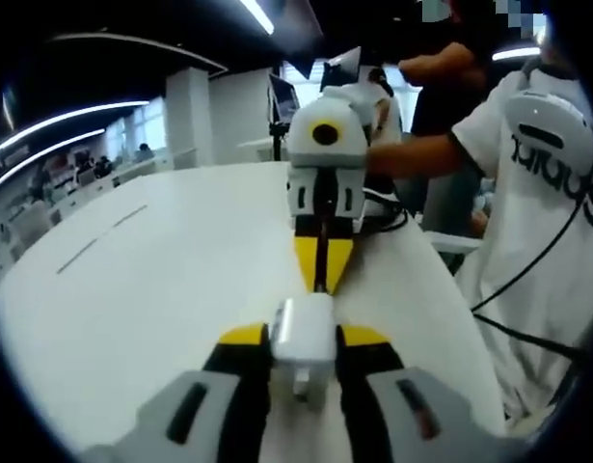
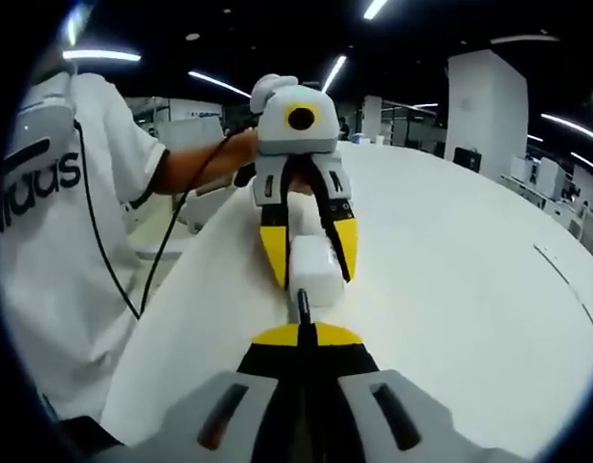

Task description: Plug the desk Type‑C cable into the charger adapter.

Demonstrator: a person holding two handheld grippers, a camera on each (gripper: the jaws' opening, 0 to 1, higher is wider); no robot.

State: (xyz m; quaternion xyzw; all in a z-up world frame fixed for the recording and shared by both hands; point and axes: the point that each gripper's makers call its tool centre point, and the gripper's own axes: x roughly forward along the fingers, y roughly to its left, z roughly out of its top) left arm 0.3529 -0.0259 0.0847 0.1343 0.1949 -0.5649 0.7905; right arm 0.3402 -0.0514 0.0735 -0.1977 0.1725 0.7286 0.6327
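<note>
A white charger adapter (image 1: 302, 326) sits between the yellow-tipped jaws of my left gripper (image 1: 304, 340), which is shut on it above the white table (image 1: 161, 280). Facing it, my right gripper (image 1: 321, 275) is shut on the black Type-C plug (image 1: 319, 284), whose tip meets the adapter's far face. In the right gripper view, my right gripper (image 2: 306, 334) pinches the plug (image 2: 302, 305), which points straight into the adapter (image 2: 317, 265) held by the left gripper (image 2: 313, 280). I cannot tell how deep the plug sits.
A person in a white printed shirt (image 1: 552, 222) stands at the table's edge, with a black cord (image 2: 113, 260) hanging along the shirt. Another person (image 1: 450, 87) stands behind. Desks and monitors (image 1: 286, 96) lie beyond the table's far end.
</note>
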